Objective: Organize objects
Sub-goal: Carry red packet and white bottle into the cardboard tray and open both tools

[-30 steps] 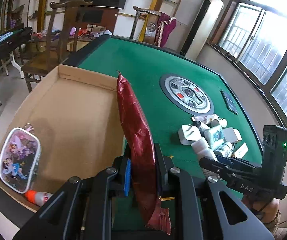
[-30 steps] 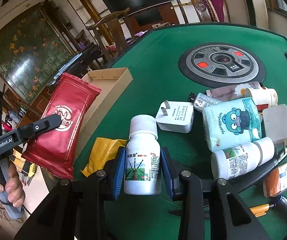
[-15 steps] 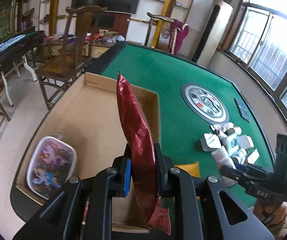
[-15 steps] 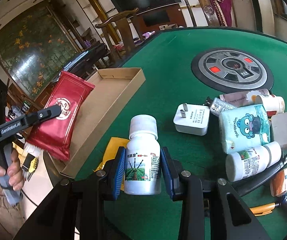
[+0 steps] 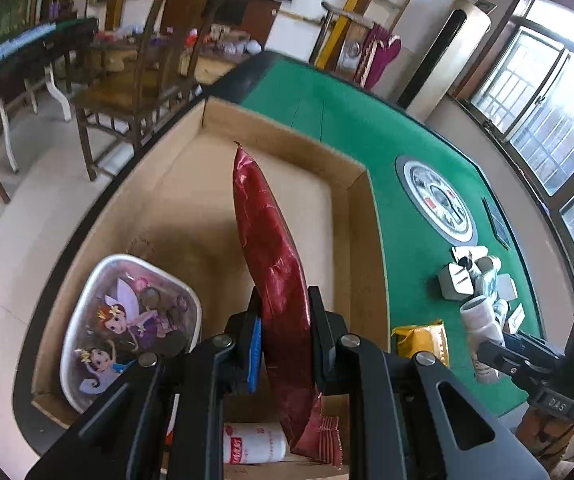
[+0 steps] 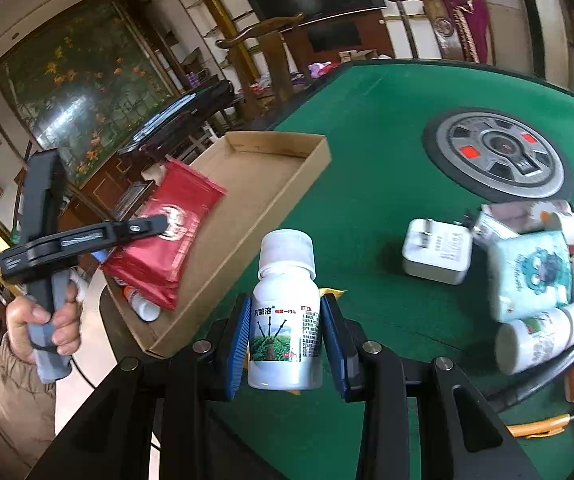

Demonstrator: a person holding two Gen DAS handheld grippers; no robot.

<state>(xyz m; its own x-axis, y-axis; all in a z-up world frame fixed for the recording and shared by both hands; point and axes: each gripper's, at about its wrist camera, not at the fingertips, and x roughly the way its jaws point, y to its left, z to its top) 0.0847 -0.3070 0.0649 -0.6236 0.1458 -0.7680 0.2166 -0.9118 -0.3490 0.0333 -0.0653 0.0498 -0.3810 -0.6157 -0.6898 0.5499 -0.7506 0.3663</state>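
Note:
My left gripper [image 5: 283, 320] is shut on a red foil packet [image 5: 271, 264], held edge-up over the shallow cardboard box [image 5: 361, 216]. In the right wrist view the same red packet [image 6: 167, 240] hangs over the box's [image 6: 287, 184] near end, with a hand [image 6: 43, 320] on the left gripper's handle. My right gripper [image 6: 285, 336] is shut on a white pill bottle [image 6: 285, 320] with a green label, held above the green table [image 6: 367, 160]. In the left wrist view the right gripper [image 5: 487, 350] shows at the far right with the bottle [image 5: 481, 328].
Inside the box lie a cartoon fairy tin [image 5: 127, 324] and a small white bottle [image 5: 253, 442]. A yellow packet [image 5: 423, 340] lies beside the box. Loose items sit at right: a white plug adapter [image 6: 437, 256], a teal packet [image 6: 531, 272], another bottle [image 6: 539, 336]. A round centre panel [image 6: 499, 156] lies beyond.
The left gripper has carried the red packet leftward from over the box's table-side wall to over the box's inside. The right gripper has lifted slightly with the bottle; the loose items have slid right.

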